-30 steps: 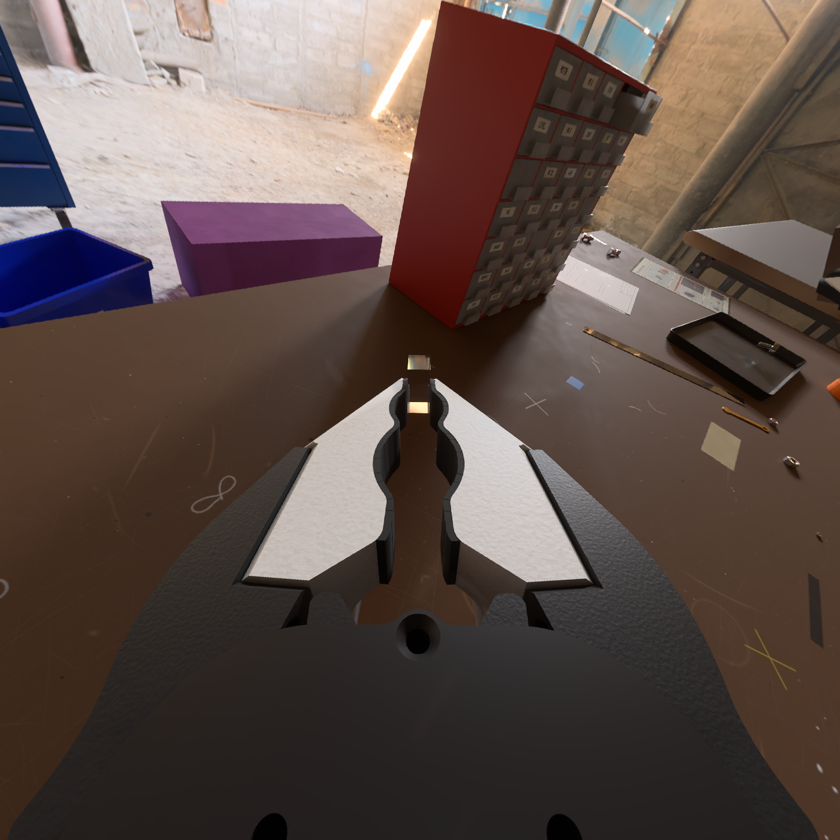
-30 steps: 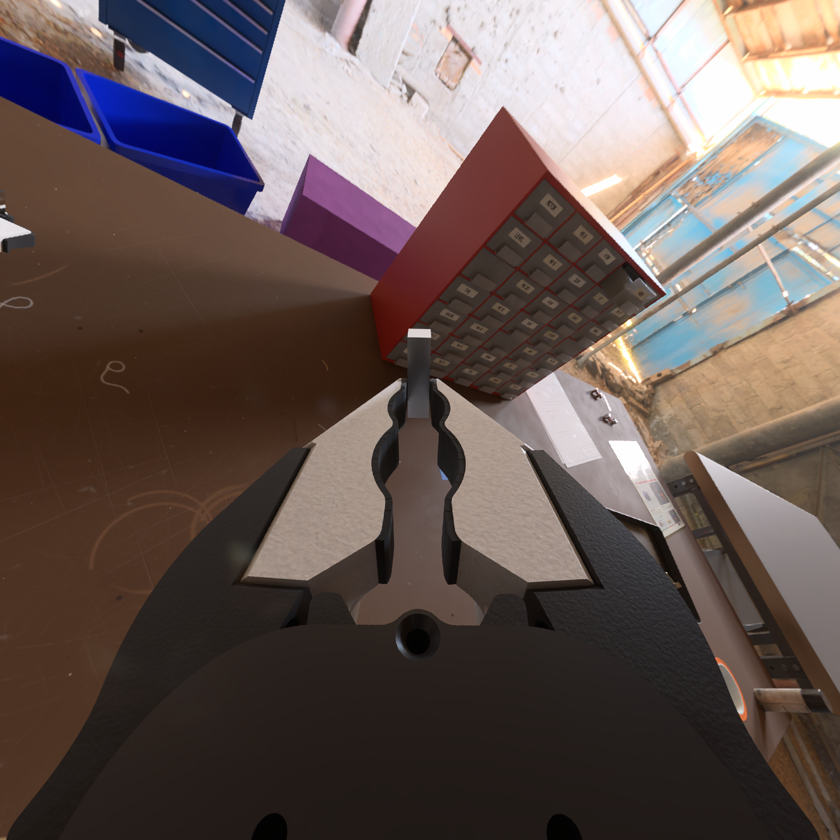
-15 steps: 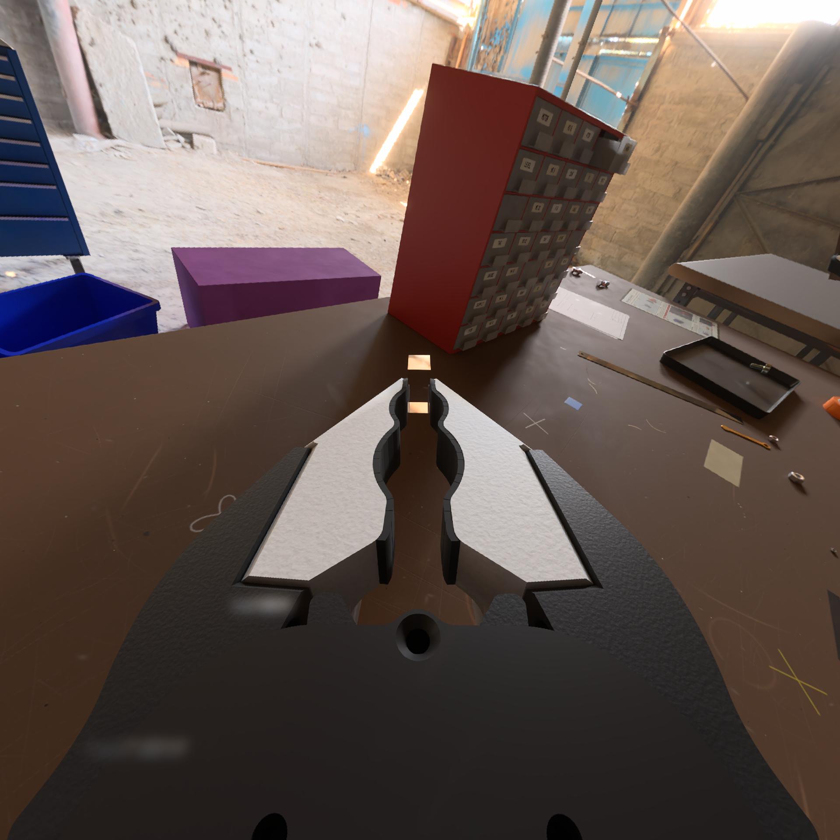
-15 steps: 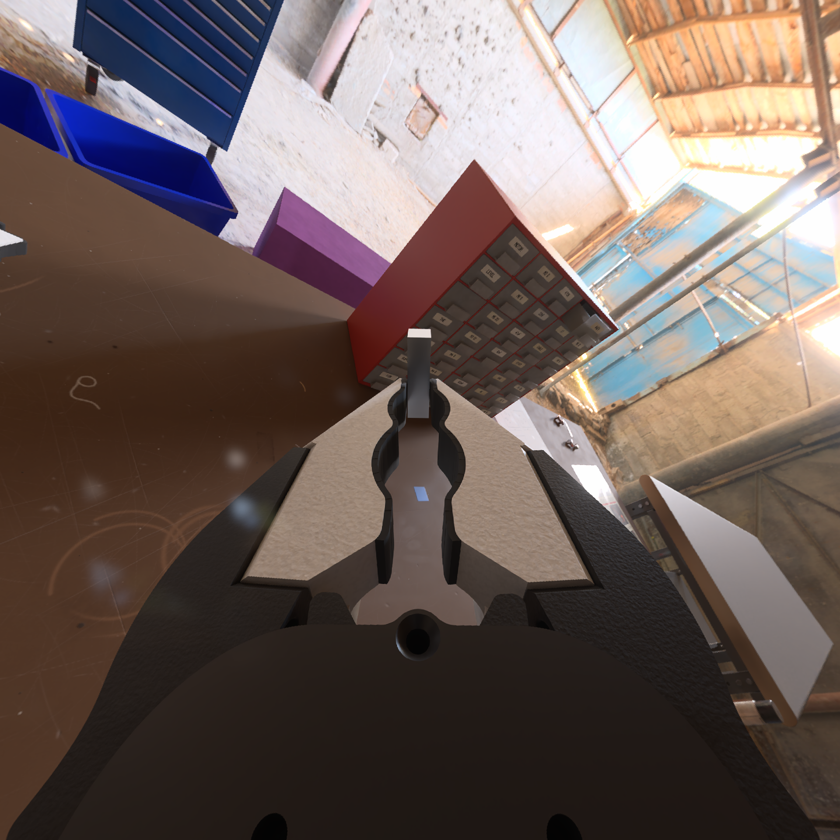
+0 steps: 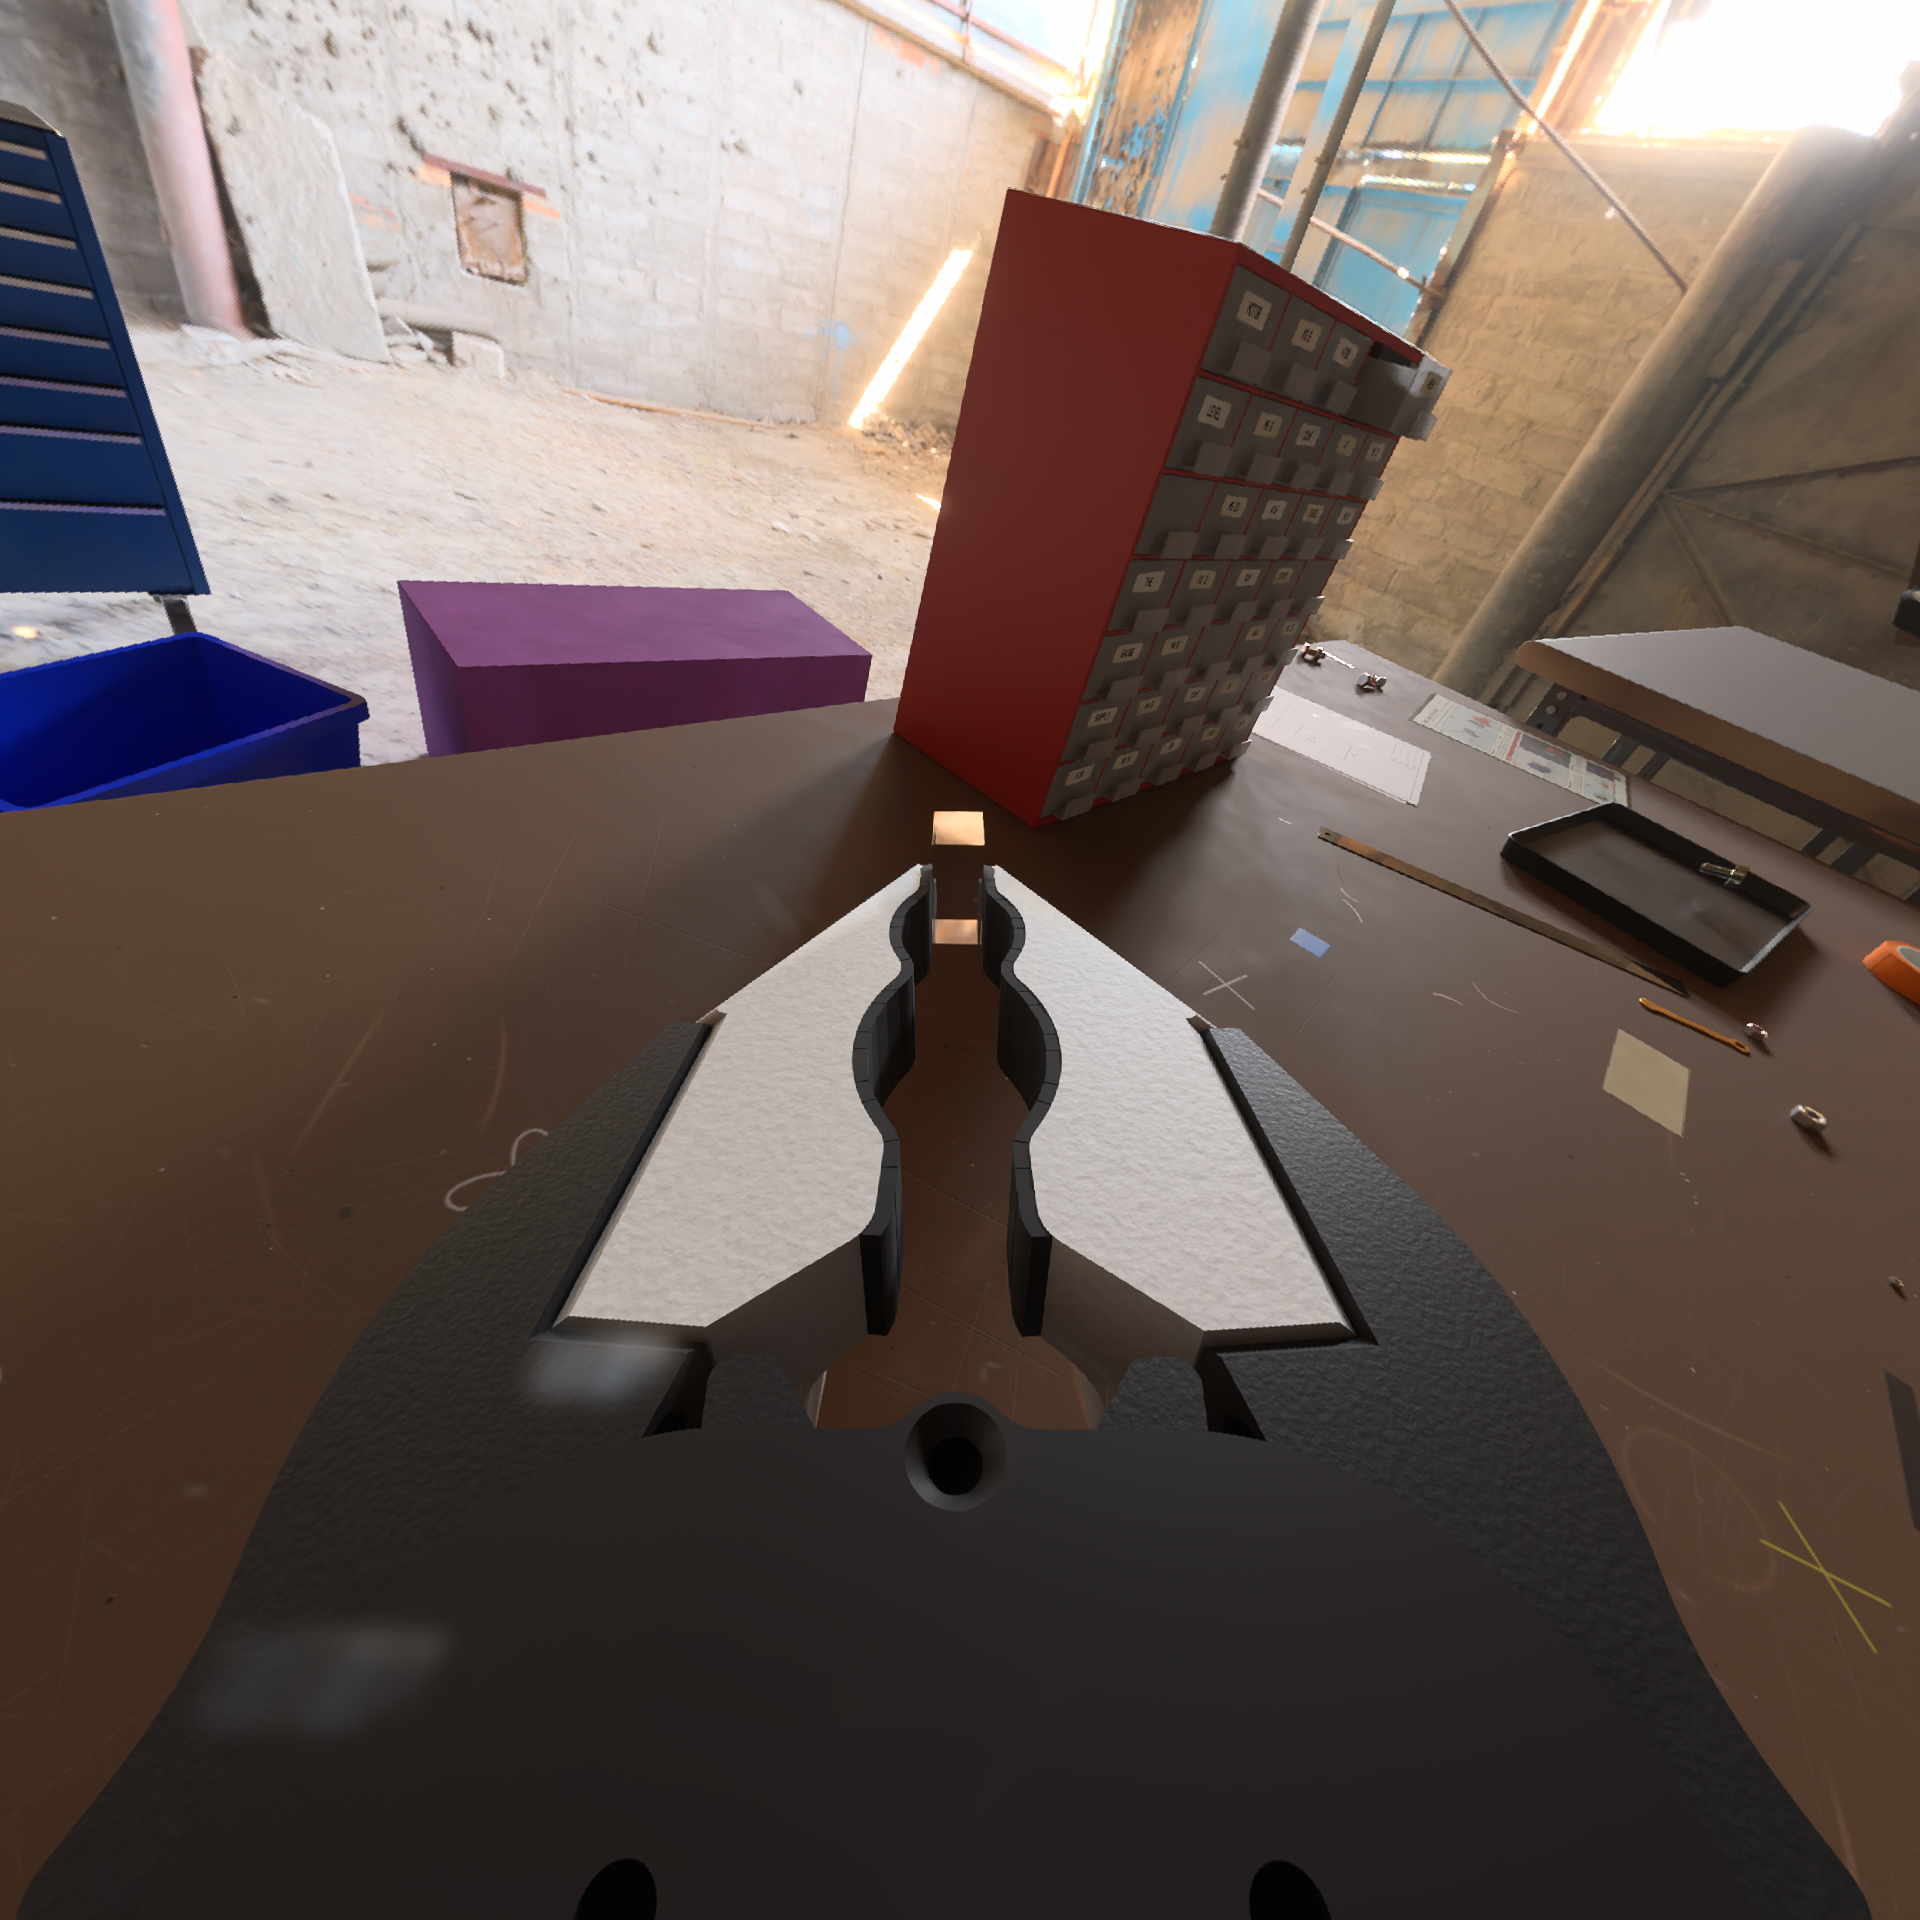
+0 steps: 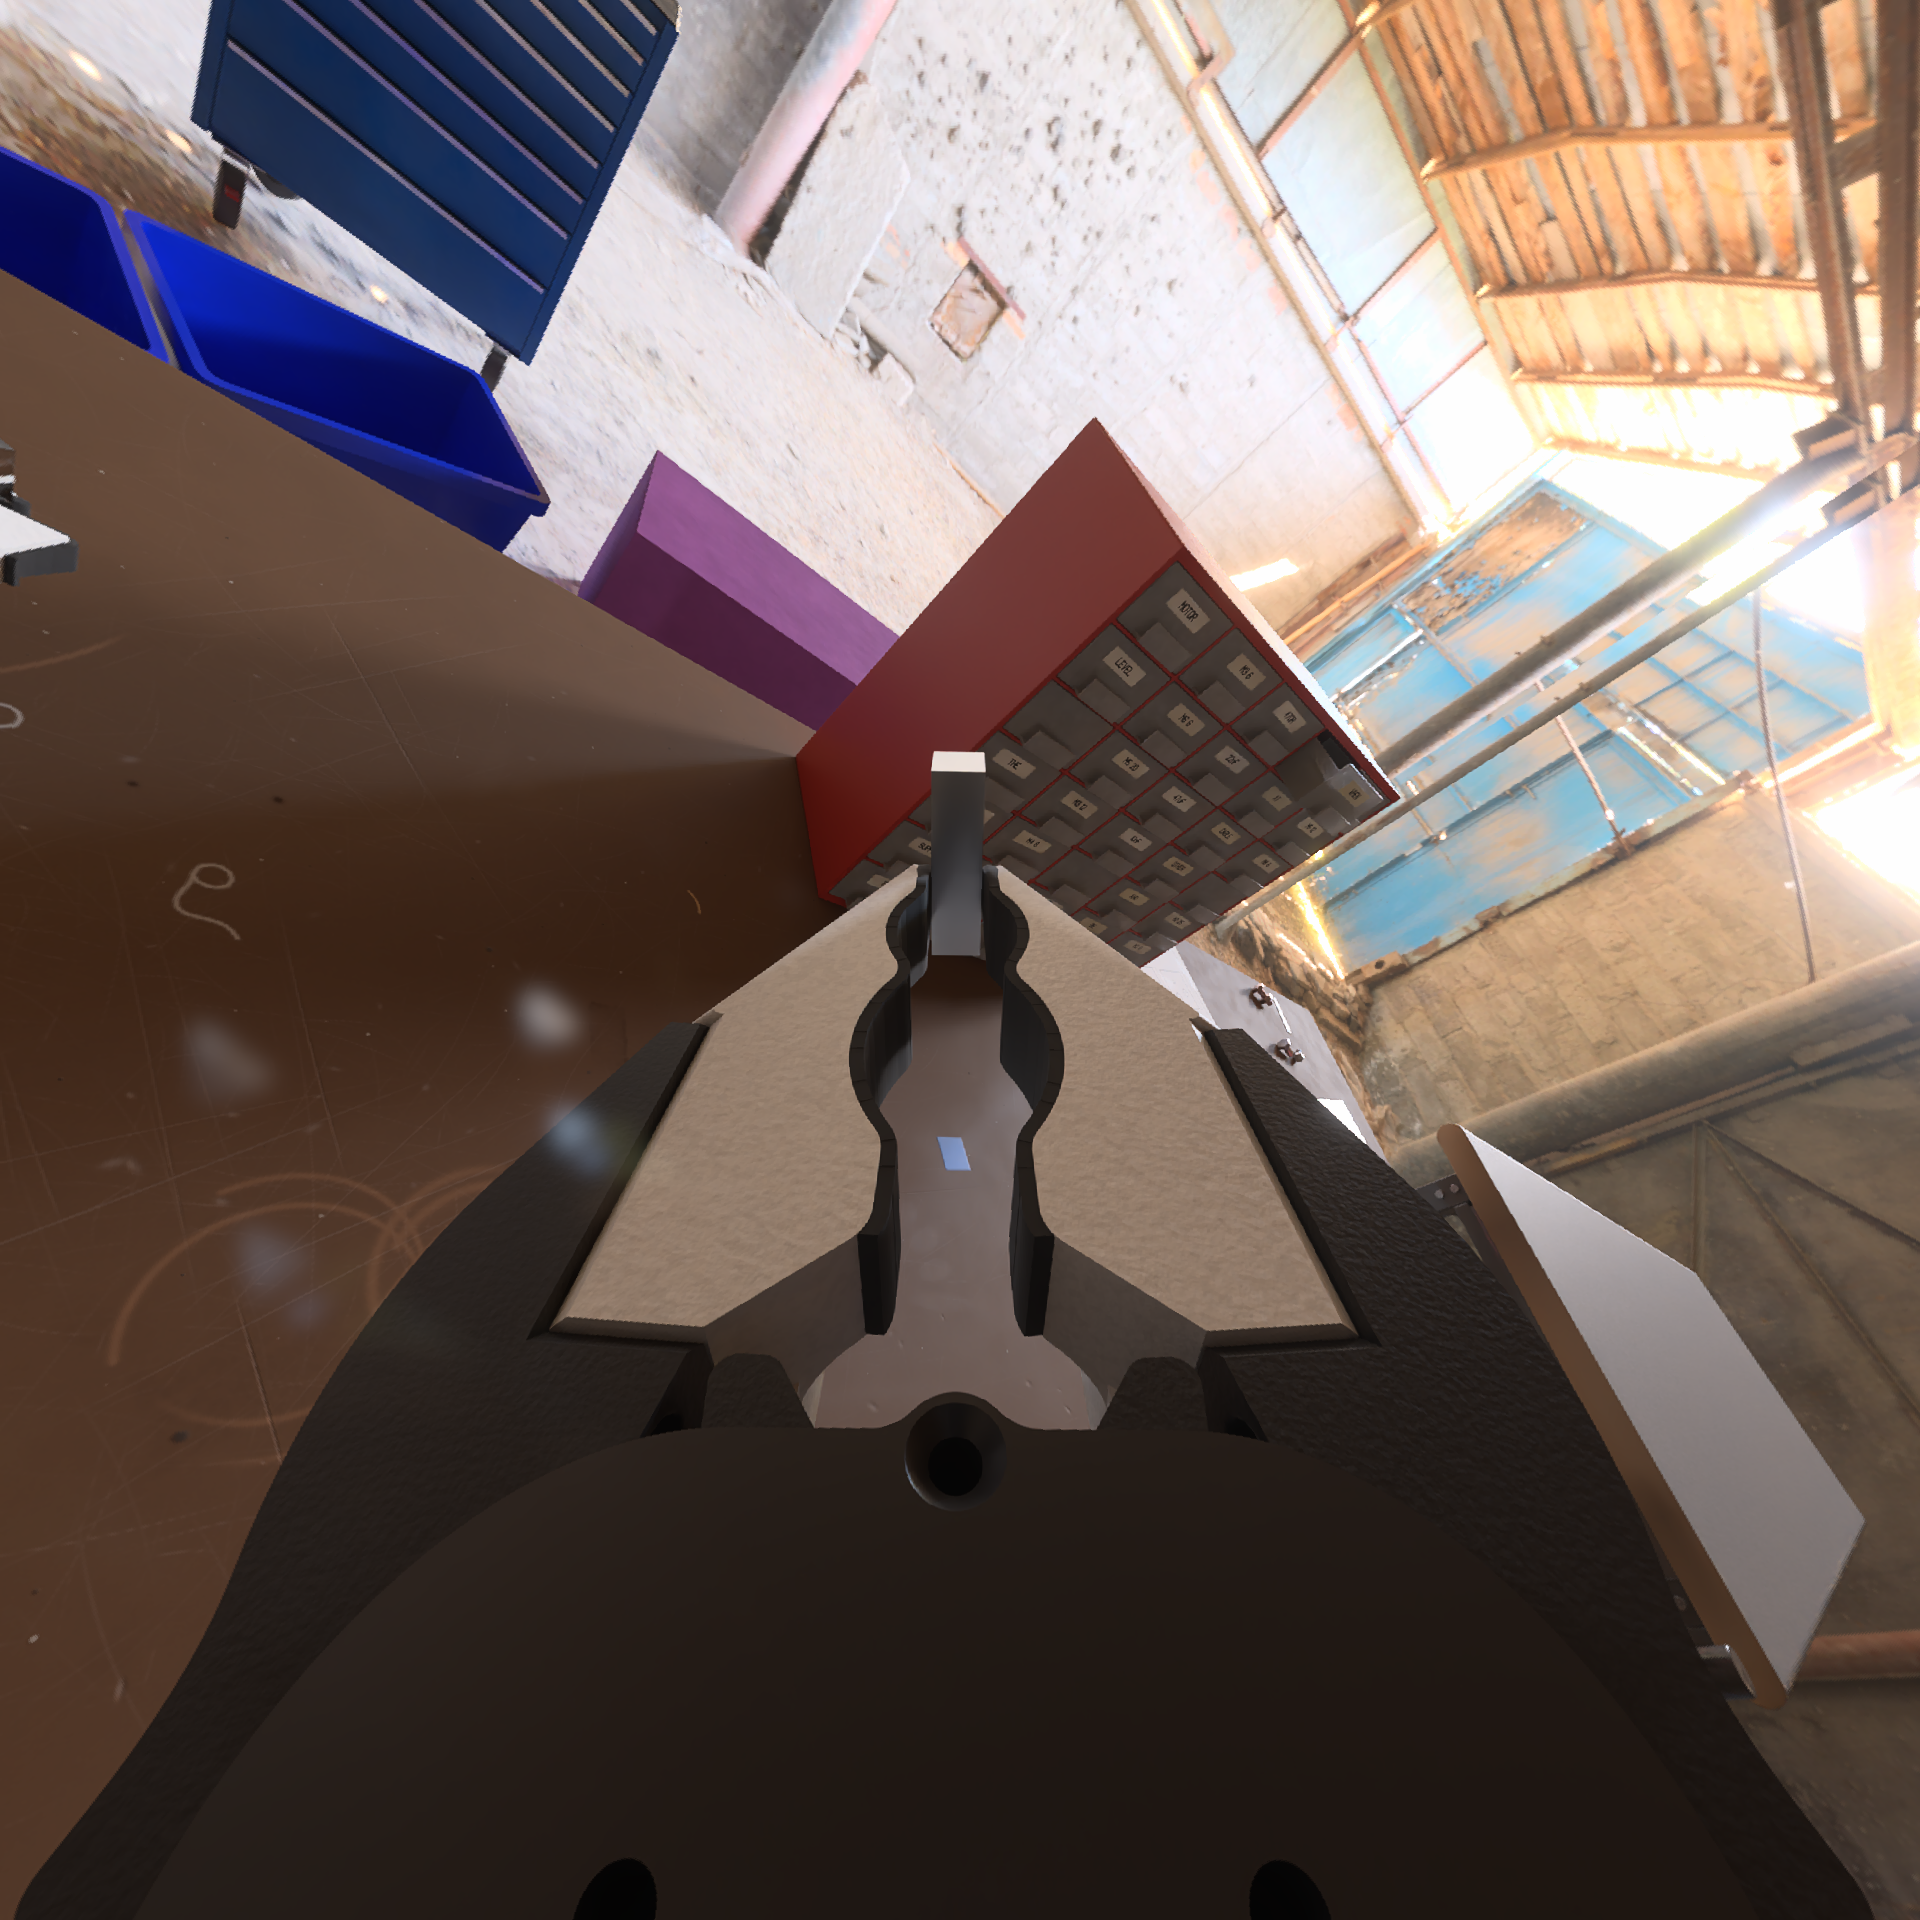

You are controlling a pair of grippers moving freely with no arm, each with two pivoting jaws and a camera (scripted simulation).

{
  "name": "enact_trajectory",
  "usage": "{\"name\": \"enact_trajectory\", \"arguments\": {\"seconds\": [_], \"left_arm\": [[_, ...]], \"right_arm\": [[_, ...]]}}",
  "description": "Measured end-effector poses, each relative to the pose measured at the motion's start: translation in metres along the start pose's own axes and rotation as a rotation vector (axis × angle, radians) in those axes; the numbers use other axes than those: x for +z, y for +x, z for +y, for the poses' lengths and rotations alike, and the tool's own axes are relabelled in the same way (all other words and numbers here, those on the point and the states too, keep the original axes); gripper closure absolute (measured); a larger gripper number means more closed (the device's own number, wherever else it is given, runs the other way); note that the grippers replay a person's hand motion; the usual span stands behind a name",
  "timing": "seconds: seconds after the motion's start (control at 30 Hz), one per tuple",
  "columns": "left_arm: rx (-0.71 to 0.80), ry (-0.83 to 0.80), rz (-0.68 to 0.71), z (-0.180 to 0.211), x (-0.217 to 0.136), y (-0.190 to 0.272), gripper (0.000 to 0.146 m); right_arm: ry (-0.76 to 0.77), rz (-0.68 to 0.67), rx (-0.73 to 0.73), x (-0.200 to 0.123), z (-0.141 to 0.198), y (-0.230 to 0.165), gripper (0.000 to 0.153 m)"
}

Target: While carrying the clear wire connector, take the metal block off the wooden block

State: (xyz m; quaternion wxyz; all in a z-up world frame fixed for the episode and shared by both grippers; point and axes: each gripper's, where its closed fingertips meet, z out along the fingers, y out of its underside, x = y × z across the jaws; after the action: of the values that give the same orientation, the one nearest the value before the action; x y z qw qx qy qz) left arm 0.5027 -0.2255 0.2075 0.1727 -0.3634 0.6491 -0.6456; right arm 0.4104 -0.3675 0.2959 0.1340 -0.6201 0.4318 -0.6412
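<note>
In the left wrist view, my left gripper [image 5: 957, 883] is shut on the clear wire connector [image 5: 957, 831], a small see-through block that sticks out past the fingertips above the brown table [image 5: 312, 1039]. In the right wrist view, my right gripper [image 6: 956, 894] is shut on the grey metal block [image 6: 956, 831], which juts out past the tips and is held in the air clear of the table [image 6: 312, 831]. The wooden block is in neither view. A pale bit at the left edge of the right wrist view [image 6: 31, 540] may be the other gripper.
A red drawer cabinet [image 5: 1039, 520] stands on the table just ahead of both grippers. A purple box [image 5: 623, 655] and blue bins [image 5: 156, 707] lie beyond the far edge. To the right are a black tray [image 5: 1652, 894], a steel ruler [image 5: 1486, 904], papers and small hardware.
Both views have tilted upward, showing more wall and roof. The right gripper has risen with the metal block in it. Both grips are unchanged.
</note>
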Motion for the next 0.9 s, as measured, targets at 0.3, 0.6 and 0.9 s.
{"name": "enact_trajectory", "arguments": {"seconds": [0.3,0.6,0.9], "left_arm": [[-0.002,0.017,0.003,-0.002,0.000,0.000,0.138],[-0.020,0.077,0.018,-0.007,-0.002,0.001,0.139],[-0.044,0.124,0.033,-0.010,-0.005,0.001,0.138]], "right_arm": [[0.019,0.011,-0.011,-0.001,-0.002,0.000,0.144],[0.077,0.054,-0.044,-0.008,-0.008,0.002,0.144],[0.143,0.081,-0.072,-0.016,-0.012,0.001,0.144]]}}
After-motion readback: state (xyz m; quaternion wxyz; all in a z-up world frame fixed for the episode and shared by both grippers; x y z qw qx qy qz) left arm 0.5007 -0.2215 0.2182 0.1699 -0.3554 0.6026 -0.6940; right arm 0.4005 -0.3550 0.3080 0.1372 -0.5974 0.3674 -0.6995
